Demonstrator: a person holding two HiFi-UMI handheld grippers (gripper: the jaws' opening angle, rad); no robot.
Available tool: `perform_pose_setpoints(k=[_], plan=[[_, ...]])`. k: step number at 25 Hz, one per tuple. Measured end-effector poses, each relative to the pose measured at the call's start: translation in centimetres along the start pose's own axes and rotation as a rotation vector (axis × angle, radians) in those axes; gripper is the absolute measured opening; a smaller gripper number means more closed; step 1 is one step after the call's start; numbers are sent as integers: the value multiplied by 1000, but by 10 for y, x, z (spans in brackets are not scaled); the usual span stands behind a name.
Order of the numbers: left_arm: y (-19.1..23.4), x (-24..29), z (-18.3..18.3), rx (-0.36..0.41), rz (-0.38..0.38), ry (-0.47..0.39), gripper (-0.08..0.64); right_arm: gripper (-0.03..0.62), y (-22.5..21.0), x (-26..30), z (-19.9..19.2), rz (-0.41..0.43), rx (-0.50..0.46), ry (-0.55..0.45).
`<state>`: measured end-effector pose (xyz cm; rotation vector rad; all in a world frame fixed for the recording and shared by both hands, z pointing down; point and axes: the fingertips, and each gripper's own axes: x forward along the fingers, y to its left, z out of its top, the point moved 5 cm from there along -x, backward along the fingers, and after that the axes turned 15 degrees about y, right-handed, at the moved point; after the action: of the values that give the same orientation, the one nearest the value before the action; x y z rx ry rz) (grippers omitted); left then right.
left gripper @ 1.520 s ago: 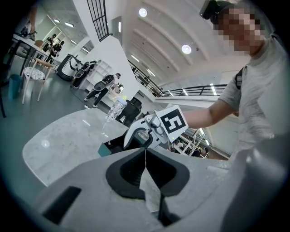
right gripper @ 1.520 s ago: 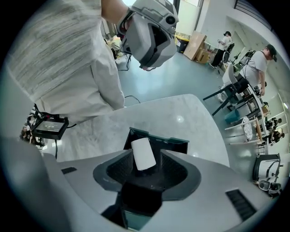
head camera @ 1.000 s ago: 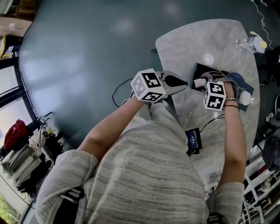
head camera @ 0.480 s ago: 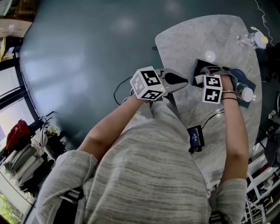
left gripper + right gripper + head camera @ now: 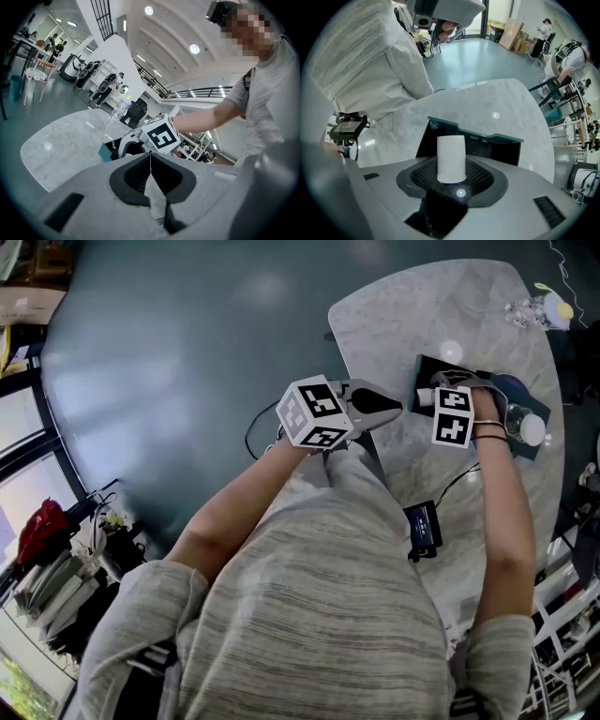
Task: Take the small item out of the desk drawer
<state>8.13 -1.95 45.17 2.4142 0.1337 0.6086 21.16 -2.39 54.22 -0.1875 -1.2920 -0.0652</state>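
Item: white cylinder [image 5: 451, 157], likely light, stiff, smooth; right claw [image 5: 451, 177] pinches its lower end at drawer [image 5: 487, 136]; left claw [image 5: 150, 161] pressed together

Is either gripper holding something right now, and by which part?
The right gripper holds a small white cylinder by its near end, pinched between the fingers. The left gripper is shut on nothing.

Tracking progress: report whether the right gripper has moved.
Yes, slightly: the right gripper, holding the white cylinder, edged farther from the black device.
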Motion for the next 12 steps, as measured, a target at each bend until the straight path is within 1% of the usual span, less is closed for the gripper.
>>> perform_pose_setpoints(k=[12], plan=[[-2, 1, 0, 1, -4, -2, 15, 182, -1, 0, -2, 6, 50, -21]])
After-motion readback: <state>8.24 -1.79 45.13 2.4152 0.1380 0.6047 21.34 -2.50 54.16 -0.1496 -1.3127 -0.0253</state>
